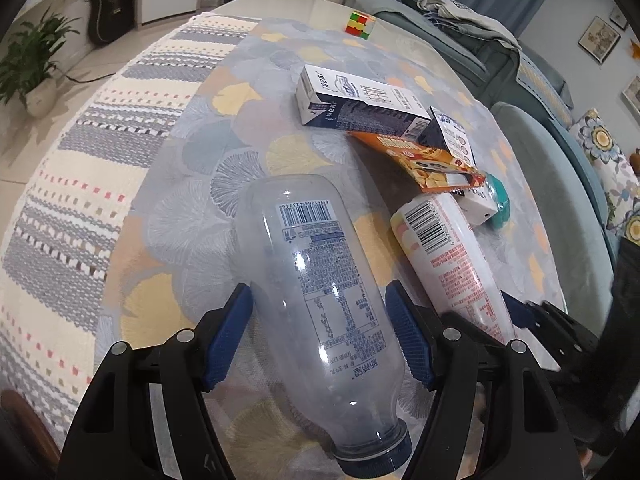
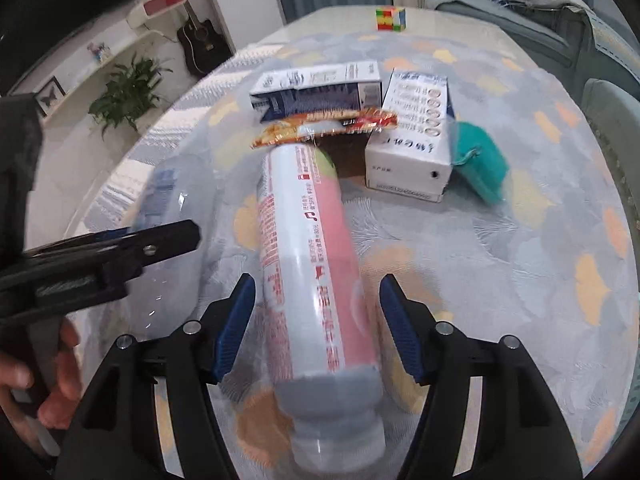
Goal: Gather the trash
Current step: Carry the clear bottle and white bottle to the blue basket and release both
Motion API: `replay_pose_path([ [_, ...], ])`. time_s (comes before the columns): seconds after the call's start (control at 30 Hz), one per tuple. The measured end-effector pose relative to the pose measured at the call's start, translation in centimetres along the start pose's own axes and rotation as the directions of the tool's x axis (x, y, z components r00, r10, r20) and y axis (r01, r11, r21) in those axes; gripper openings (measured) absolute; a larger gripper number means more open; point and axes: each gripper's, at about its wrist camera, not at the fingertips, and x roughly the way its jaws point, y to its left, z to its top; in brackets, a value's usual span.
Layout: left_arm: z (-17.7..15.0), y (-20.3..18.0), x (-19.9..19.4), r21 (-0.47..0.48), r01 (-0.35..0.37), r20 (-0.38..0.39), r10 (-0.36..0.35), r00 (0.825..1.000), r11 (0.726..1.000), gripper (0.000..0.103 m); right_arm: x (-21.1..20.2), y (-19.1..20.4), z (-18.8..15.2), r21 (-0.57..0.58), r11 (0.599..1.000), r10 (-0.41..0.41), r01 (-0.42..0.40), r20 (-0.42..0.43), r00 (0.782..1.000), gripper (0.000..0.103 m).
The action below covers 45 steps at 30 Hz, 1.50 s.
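Observation:
A clear empty plastic bottle with a dark blue cap lies on the patterned tablecloth, between the blue pads of my left gripper. The jaws are open, with small gaps on both sides. A white and pink labelled bottle lies between the pads of my right gripper, also open, not touching. It also shows in the left wrist view. Beyond them lie a blue-white carton, an orange snack wrapper, a white box and a teal pouch.
A colour cube sits at the table's far end. Chairs and a sofa with clothes stand to the right. The left gripper's body and hand show at the left of the right wrist view. A plant and guitar stand on the floor, left.

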Motion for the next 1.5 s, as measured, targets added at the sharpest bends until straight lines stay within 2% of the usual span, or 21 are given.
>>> replay_pose_path([
  [0.07,0.0,0.2,0.0,-0.007,-0.006,-0.010,0.006,1.000,1.000,0.070,0.2,-0.2,-0.2,0.000,1.000,-0.003,0.003,-0.002,1.000,0.046],
  [0.1,0.0,0.3,-0.1,-0.018,-0.016,-0.021,0.016,1.000,1.000,0.074,0.0,-0.3,-0.4,-0.002,1.000,-0.007,0.007,0.004,1.000,0.044],
  [0.23,-0.3,-0.4,0.3,-0.018,-0.076,-0.052,0.075,0.996,0.997,0.078,-0.9,-1.3,-1.5,0.042,0.999,-0.008,0.007,0.028,1.000,0.044],
  [0.33,-0.6,-1.5,0.9,0.015,-0.152,-0.054,0.153,0.987,0.988,0.079,-2.0,-2.2,-2.1,0.072,0.997,-0.013,0.009,0.046,0.999,0.044],
  [0.37,-0.7,-1.7,1.0,0.020,-0.168,-0.050,0.169,0.984,0.986,0.077,-2.6,-2.6,-2.4,0.085,0.996,-0.006,0.001,0.061,0.998,0.044],
  [0.4,-0.8,-2.0,1.1,0.029,-0.188,-0.040,0.189,0.981,0.982,0.071,-3.1,-2.8,-2.5,0.094,0.996,-0.003,-0.003,0.070,0.998,0.044],
  [0.47,-0.9,-2.4,0.8,0.040,-0.188,-0.020,0.188,0.982,0.981,0.065,-4.6,-3.6,-2.9,0.119,0.993,0.006,-0.018,0.101,0.995,0.044],
  [0.6,-0.6,-2.6,-1.5,0.025,-0.110,0.057,0.108,0.993,0.994,0.060,-7.1,-5.0,-3.5,0.167,0.985,0.019,-0.046,0.158,0.987,0.044],
  [0.67,-0.3,-3.0,-3.3,0.017,-0.008,0.115,0.006,0.993,1.000,0.059,-8.8,-6.2,-4.0,0.197,0.979,0.013,-0.052,0.194,0.981,0.044],
  [0.77,-0.3,-4.8,-5.3,0.041,0.076,0.170,-0.082,0.982,0.996,0.058,-11.2,-7.9,-4.4,0.242,0.969,-0.019,-0.044,0.248,0.968,0.044],
  [0.87,0.0,-7.9,-6.2,0.091,0.166,0.187,-0.181,0.966,0.982,0.058,-14.0,-10.3,-5.0,0.299,0.954,-0.083,-0.011,0.302,0.950,0.044],
  [0.97,-0.1,-12.5,-6.5,0.181,0.203,0.177,-0.235,0.956,0.962,0.058,-16.4,-12.9,-5.9,0.367,0.930,-0.152,0.017,0.340,0.928,0.044],
  [1.03,-0.3,-15.4,-6.5,0.244,0.214,0.174,-0.259,0.950,0.946,0.058,-18.0,-14.8,-6.9,0.422,0.904,-0.231,0.065,0.356,0.905,0.044],
  [1.17,-1.0,-22.7,-5.9,0.374,0.247,0.126,-0.313,0.942,0.894,0.058,-20.4,-19.2,-9.0,0.538,0.833,-0.359,0.127,0.351,0.865,0.044],
  [1.27,-1.3,-27.1,-4.6,0.432,0.288,0.075,-0.352,0.933,0.855,0.058,-21.4,-22.0,-10.6,0.603,0.783,-0.423,0.155,0.333,0.842,0.044],
  [1.37,-1.6,-30.5,-2.8,0.457,0.330,0.014,-0.378,0.926,0.826,0.058,-21.7,-24.9,-12.5,0.659,0.724,-0.487,0.205,0.277,0.829,0.044],
  [1.5,-3.0,-35.3,0.3,0.498,0.359,-0.076,-0.373,0.925,0.789,0.058,-20.6,-27.3,-14.3,0.703,0.672,-0.514,0.235,0.213,0.831,0.044],
])
